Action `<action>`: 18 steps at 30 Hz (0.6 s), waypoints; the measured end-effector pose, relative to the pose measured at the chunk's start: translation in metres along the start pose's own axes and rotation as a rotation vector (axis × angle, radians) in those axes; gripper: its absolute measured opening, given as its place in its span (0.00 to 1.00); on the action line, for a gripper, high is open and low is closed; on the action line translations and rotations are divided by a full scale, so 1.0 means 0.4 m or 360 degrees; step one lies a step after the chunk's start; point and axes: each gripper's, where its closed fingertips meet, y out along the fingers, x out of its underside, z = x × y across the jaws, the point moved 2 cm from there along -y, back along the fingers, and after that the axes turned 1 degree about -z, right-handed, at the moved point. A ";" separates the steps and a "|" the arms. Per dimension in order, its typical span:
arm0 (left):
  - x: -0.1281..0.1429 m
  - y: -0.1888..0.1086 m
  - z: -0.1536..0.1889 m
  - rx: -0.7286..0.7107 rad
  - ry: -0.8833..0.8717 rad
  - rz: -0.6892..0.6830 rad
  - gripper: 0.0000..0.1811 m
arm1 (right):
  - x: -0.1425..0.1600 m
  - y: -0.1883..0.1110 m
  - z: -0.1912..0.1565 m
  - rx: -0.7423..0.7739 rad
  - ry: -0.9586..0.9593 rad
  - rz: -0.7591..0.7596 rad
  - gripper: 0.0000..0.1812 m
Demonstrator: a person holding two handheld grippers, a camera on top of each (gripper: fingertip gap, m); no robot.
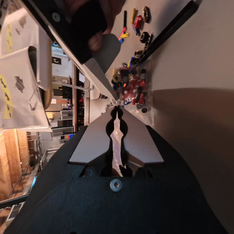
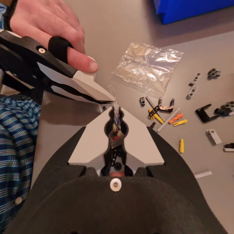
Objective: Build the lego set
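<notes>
A clear plastic bag of lego parts (image 1: pixel 133 87), mostly red, blue and black, is held off the grey table (image 1: pixel 189 50). My left gripper (image 1: pixel 117 107) is shut on the bag's edge, and clear plastic shows between its fingers. My right gripper (image 2: pixel 115 108) is shut on the same bag (image 2: pixel 115 126), whose parts show through the gap behind the fingertips. The two grippers meet tip to tip. The right gripper (image 1: pixel 115 100) comes in from the upper left in the left wrist view. The left gripper (image 2: pixel 113 100) comes in from the left in the right wrist view.
An empty clear bag (image 2: pixel 145 68) lies on the table beyond the grippers. Loose yellow, orange, grey and black parts (image 2: pixel 176 119) are scattered to the right, and more parts (image 1: pixel 136 21) show in the left wrist view. A blue box (image 2: pixel 189 10) stands at the far right. An instruction booklet (image 1: pixel 19 88) is propped at the left. The grippers are tip to tip, or close to it.
</notes>
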 end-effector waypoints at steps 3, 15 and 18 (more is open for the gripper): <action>-0.001 -0.007 -0.020 0.0005 -0.0148 0.0045 0.04 | -0.003 -0.011 0.005 0.0093 -0.0051 0.0067 0.00; -0.016 -0.010 -0.075 0.0609 -0.1029 0.0378 0.00 | -0.022 -0.091 -0.025 0.0039 -0.0102 0.0382 0.00; -0.021 -0.010 -0.082 0.0707 -0.1261 0.0473 0.00 | -0.035 -0.114 -0.025 -0.0018 -0.0034 0.0545 0.00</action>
